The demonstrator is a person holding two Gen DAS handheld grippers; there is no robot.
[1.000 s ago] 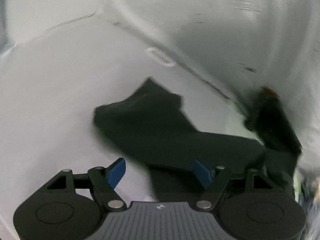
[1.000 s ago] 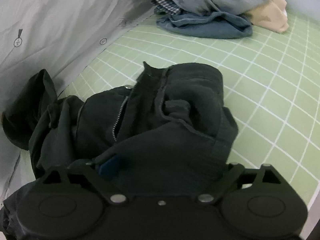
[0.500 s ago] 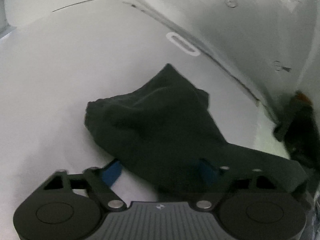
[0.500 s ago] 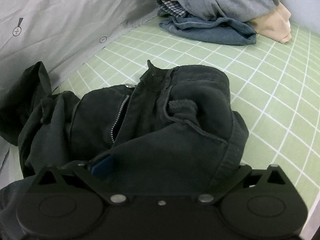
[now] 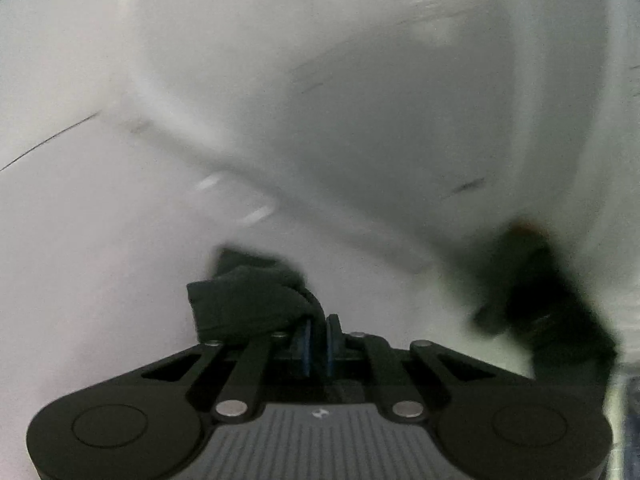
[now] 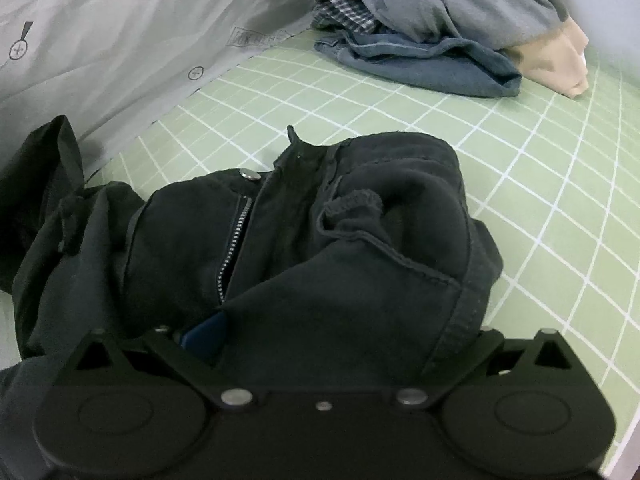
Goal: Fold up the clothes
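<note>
Surface: green gridded mat [image 6: 400, 120] with a grey sheet [image 6: 120, 40] along its edge.
Black trousers [image 6: 320, 248]: crumpled on the mat, fly open, zip and button showing, just in front of the right gripper.
Right gripper [image 6: 320, 344]: fingers spread wide, trouser cloth bunched between them.
Left gripper [image 5: 317, 346]: blue pads pressed together on a fold of black cloth [image 5: 244, 300]; the view is blurred.
Clothes pile [image 6: 440, 32]: beyond the trousers, well apart, grey over denim and beige.
</note>
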